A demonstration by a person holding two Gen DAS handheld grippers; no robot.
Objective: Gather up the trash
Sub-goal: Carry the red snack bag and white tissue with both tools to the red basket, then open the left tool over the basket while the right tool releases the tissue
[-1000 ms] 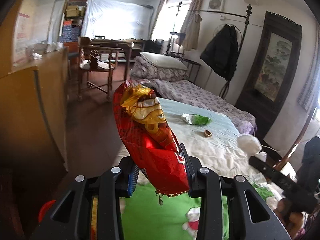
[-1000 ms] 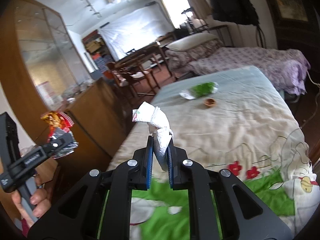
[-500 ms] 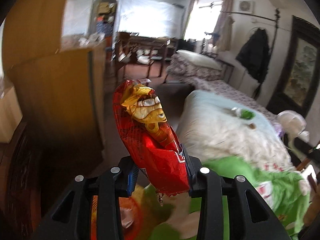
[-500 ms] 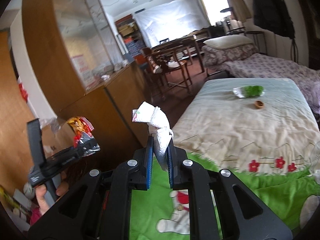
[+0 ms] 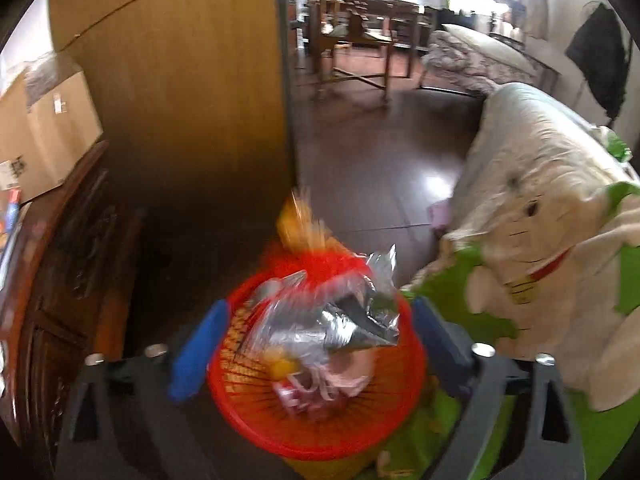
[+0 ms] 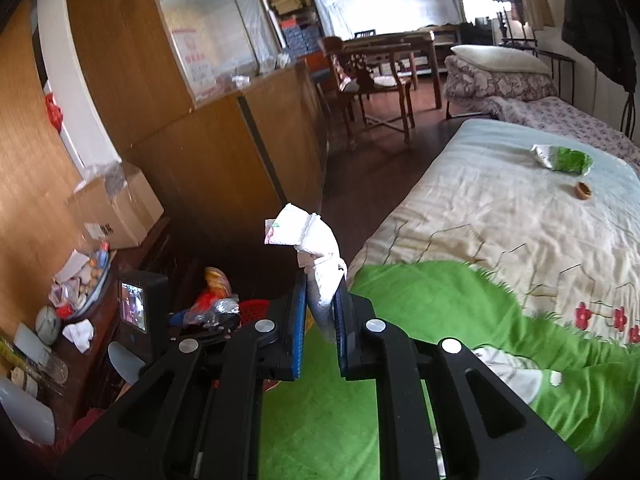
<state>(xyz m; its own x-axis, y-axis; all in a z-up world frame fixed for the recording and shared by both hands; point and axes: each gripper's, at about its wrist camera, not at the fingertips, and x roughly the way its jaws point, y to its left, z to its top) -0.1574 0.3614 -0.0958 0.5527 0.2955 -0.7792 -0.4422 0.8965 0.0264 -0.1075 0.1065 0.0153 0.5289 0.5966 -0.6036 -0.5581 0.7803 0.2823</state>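
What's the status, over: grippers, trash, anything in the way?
Left gripper open above red bin; snack bag dropping in, blurred. Right gripper shut on white wrapper. Green wrapper on bed. Nothing blocking bin.

A wooden cabinet lines the dark floor. Beyond it stand a table and chair; a bed lies opposite.

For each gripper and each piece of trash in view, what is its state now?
Left gripper: open, above the red mesh bin.
Red and silver snack bag: blurred, over the bin.
Right gripper: shut on the white crumpled paper.
Green wrapper: lying on the bed.
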